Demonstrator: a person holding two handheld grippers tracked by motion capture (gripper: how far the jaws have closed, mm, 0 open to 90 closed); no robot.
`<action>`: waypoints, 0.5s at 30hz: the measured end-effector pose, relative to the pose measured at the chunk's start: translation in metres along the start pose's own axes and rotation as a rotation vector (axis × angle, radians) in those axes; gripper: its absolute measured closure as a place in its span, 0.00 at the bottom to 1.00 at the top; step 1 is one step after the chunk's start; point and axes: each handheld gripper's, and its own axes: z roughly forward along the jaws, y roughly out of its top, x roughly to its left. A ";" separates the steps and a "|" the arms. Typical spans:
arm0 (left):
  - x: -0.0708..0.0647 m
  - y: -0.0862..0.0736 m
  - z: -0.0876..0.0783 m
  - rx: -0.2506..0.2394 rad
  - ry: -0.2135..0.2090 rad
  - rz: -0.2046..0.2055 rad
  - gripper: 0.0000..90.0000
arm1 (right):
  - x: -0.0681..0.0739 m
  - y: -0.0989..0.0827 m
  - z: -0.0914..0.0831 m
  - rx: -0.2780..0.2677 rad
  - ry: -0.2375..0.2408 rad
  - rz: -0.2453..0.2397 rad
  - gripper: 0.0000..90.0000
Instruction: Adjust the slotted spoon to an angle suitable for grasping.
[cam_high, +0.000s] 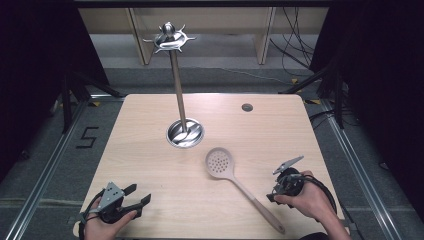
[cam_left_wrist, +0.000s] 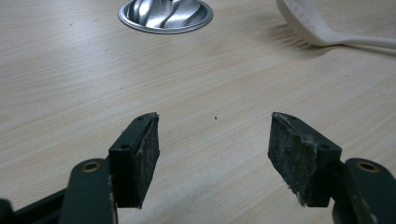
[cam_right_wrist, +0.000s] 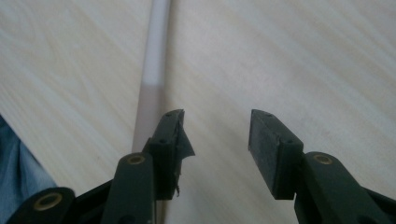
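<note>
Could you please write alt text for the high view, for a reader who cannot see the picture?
A pale slotted spoon lies flat on a wooden table, in front of a metal utensil stand with hooks on top. A person's hands hold the left gripper and the right gripper at the near edge, both open, touching nothing.

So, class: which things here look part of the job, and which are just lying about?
Likely in play:
beige perforated plastic skimmer spoon
steel utensil stand with hooked top
left gripper, right gripper, both open

Just lying about:
small round grey table grommet
black floor cables

Matt pale wood table (cam_high: 150, 150), glossy metal stand (cam_high: 177, 85), smooth plastic skimmer (cam_high: 220, 162).
</note>
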 end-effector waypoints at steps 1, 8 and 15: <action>0.000 0.000 0.000 0.003 0.003 0.001 0.36 | 0.001 0.000 0.000 0.017 -0.005 -0.016 0.61; 0.001 -0.001 -0.001 -0.001 -0.006 -0.009 0.37 | 0.014 0.002 -0.007 0.157 0.020 -0.050 0.70; 0.000 0.003 0.003 -0.012 -0.021 -0.002 0.37 | 0.024 0.004 -0.008 0.206 0.016 -0.059 0.71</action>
